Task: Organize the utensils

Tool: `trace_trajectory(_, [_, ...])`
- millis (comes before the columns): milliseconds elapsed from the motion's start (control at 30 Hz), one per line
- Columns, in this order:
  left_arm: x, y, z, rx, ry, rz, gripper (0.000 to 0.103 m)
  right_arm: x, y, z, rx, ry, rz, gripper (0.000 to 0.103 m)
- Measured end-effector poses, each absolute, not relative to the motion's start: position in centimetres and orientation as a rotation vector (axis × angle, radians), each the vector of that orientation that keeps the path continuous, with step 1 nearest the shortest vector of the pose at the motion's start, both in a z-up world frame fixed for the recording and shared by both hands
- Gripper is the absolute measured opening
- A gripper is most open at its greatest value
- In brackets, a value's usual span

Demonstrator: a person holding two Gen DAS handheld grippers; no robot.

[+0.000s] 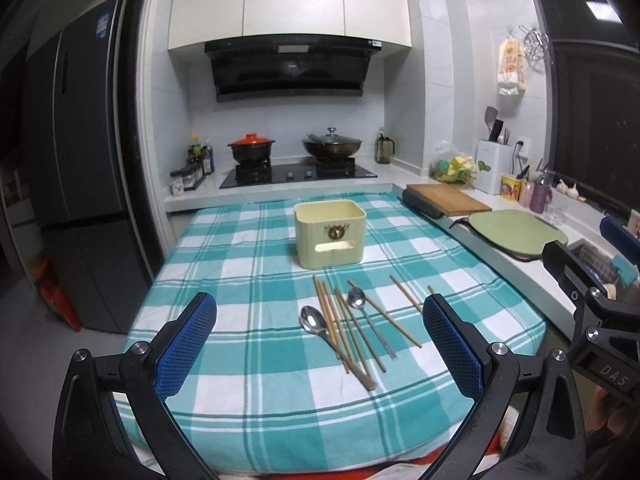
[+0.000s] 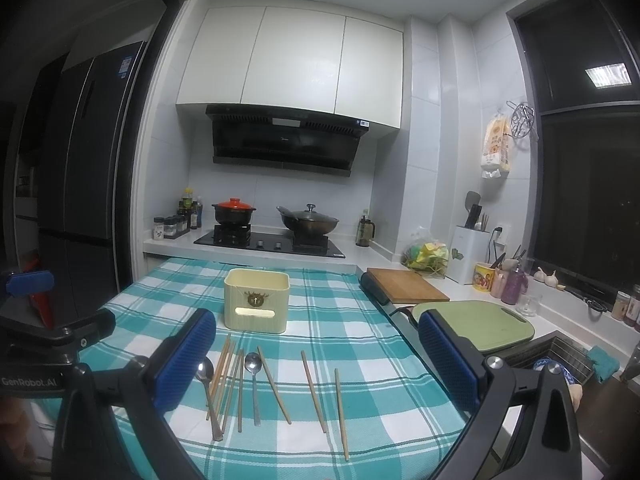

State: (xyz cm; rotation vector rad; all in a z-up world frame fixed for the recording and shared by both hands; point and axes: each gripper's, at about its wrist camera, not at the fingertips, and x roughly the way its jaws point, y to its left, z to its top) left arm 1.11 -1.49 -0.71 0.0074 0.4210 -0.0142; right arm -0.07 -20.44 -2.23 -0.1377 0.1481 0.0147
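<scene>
All of the utensils lie loose on the table's checked cloth (image 1: 240, 380), so I judge the organizing has not started. The wooden chopsticks (image 1: 340, 332) are fanned out in a rough bundle just in front of the cream-yellow holder box (image 1: 330, 240), with two more chopsticks (image 2: 314, 390) lying apart to the right of the bundle. Two metal spoons sit among them: the larger spoon (image 1: 314, 320) at the left edge of the bundle with its handle running under the sticks, and the smaller spoon (image 1: 356, 298) lying across them nearer the middle. I cannot see anything inside the box from either wrist view, though its floor is hidden from me. My left hand-held gripper (image 1: 320, 348) hovers above the near part of the cloth with its jaws spread wide and nothing between them; my right hand-held gripper (image 2: 316, 364) is likewise wide and empty, raised over the spread. What is left, as I read it, is everything: each chopstick and both spoons need lifting and dropping upright into the box, probably one or two at a time.
</scene>
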Motion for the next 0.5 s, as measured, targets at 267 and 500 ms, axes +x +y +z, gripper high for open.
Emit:
trace_trajectory(267, [1.03, -1.57, -0.82, 0.009, 0.421, -0.023, 0.103, -0.10, -20.65, -2.18, -0.140, 0.151, 0.015, 0.103])
trace_trajectory(500, [1.04, -1.64, -0.90, 0.010, 0.423, -0.020, 0.103, -0.06, -20.67, -2.17, -0.141, 0.154, 0.016, 0.103])
